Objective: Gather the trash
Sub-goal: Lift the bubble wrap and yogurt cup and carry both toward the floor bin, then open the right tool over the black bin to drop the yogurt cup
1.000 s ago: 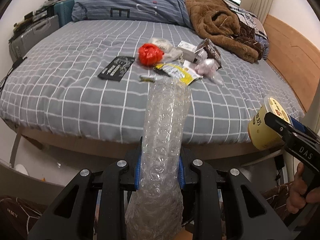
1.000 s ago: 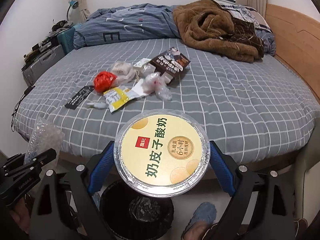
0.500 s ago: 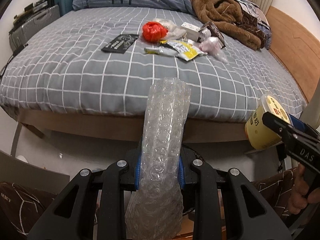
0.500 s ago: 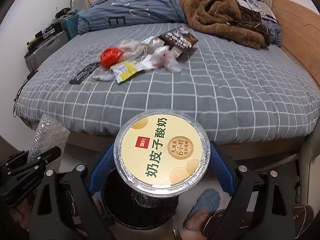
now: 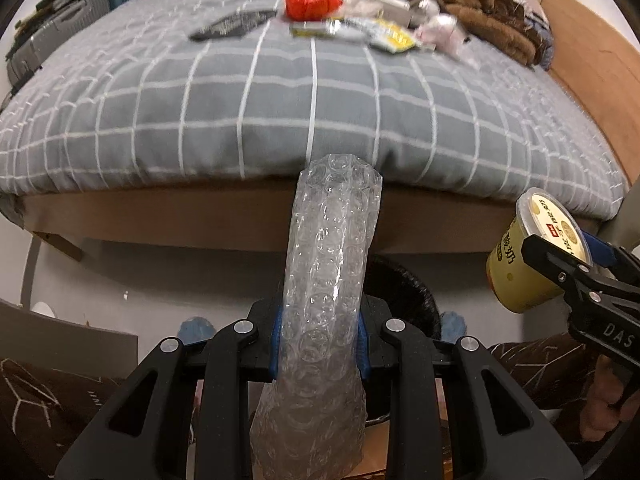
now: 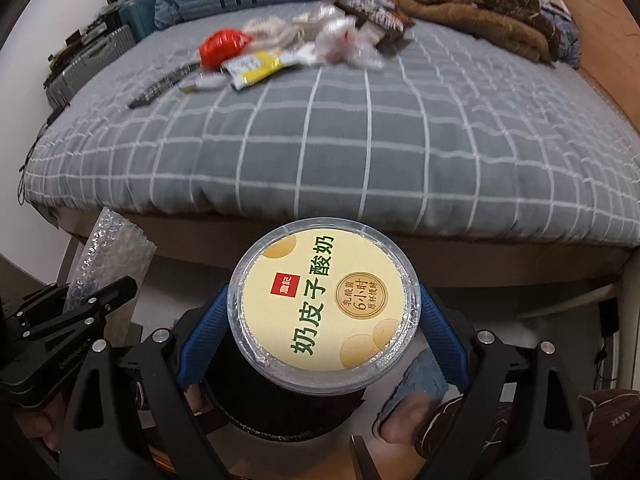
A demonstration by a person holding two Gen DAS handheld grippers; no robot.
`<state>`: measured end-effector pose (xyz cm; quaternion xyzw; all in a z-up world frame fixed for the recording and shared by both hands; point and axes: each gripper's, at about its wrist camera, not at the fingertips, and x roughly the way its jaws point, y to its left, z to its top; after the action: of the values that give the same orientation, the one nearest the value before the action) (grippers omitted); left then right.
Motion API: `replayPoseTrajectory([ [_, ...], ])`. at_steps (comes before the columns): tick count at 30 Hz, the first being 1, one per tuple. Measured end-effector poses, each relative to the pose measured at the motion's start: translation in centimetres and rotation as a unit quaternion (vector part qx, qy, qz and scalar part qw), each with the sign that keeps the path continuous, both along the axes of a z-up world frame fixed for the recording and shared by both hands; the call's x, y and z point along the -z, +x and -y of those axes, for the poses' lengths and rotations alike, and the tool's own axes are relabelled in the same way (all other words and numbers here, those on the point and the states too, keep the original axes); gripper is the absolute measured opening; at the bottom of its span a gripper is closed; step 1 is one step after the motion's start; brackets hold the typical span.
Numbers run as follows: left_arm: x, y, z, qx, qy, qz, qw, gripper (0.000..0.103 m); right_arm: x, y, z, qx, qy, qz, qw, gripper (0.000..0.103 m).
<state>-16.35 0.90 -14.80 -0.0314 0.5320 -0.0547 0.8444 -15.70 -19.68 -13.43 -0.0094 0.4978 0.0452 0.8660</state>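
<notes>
My left gripper (image 5: 319, 340) is shut on a roll of clear bubble wrap (image 5: 328, 280), which sticks up in front of the bed edge. My right gripper (image 6: 320, 340) is shut on a yellow yogurt cup (image 6: 324, 304) with a clear lid; the cup also shows at the right of the left wrist view (image 5: 536, 256). A black trash bin (image 6: 280, 408) stands on the floor below both, partly hidden by the cup; its rim shows behind the bubble wrap (image 5: 408, 292). More trash lies on the bed: a red bag (image 5: 310, 0), a yellow wrapper (image 6: 256, 68), a black packet (image 5: 232, 24).
The bed with a grey checked cover (image 5: 280, 92) fills the far view, with its wooden frame (image 5: 160, 220) close ahead. A brown robe (image 6: 460, 4) lies at the head. Suitcases (image 6: 88, 60) stand at the left. Feet in blue slippers (image 6: 420, 388) are beside the bin.
Both grippers have dropped lower and tilted down beside the bed. The bed edge has risen in view and the trash bin now shows under the held items.
</notes>
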Motion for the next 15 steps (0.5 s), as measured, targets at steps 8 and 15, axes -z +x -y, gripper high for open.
replayPoseTrajectory([
  [8,3.3,1.3,0.5,0.004,0.005,-0.026,0.9996,0.026,3.5,1.4,-0.7,-0.004,-0.008,-0.036,0.999,0.086],
  [15,5.9,1.7,0.2,0.001,0.014,-0.055,0.9984,0.026,6.4,2.4,-1.6,-0.012,-0.006,-0.067,0.998,0.086],
])
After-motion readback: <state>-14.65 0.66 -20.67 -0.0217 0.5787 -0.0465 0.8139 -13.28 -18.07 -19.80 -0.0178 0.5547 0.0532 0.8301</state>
